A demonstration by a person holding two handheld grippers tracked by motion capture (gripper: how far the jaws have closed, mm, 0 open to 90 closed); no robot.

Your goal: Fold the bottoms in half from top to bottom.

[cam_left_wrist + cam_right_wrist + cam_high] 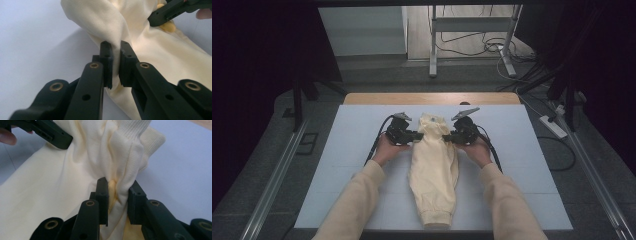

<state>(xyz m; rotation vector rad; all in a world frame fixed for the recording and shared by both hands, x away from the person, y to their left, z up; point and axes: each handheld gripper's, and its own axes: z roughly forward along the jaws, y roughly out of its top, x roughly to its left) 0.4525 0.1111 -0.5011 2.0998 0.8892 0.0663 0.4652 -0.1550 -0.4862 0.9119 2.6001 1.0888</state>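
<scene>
You have a cream garment lying lengthwise down the middle of the white surface, its ribbed cuff end nearest your side and its far end bunched up between your two tools. Your left hand-held gripper sits at the left edge of the garment's far end, and in the left gripper view its jaws stand almost together, pinching a thin fold of the cream fabric between the pads. Your right hand-held gripper sits at the garment's right edge, directly across from the left one; in the right gripper view its jaws are narrow but a little further apart, clamped on a thicker gathered bundle of the cloth, with a ribbed band of the garment rising just beyond the jaws. Both grips are on the same bunched far end, which is drawn up into creases between them, while the rest of the garment rests flat on the surface toward you. Your left hand and right hand flank the garment on either side, sleeves running back toward the near edge. Beyond the garment, the wooden edge of the table shows past the white surface, and a metal stand with cables stands on the floor further back.
</scene>
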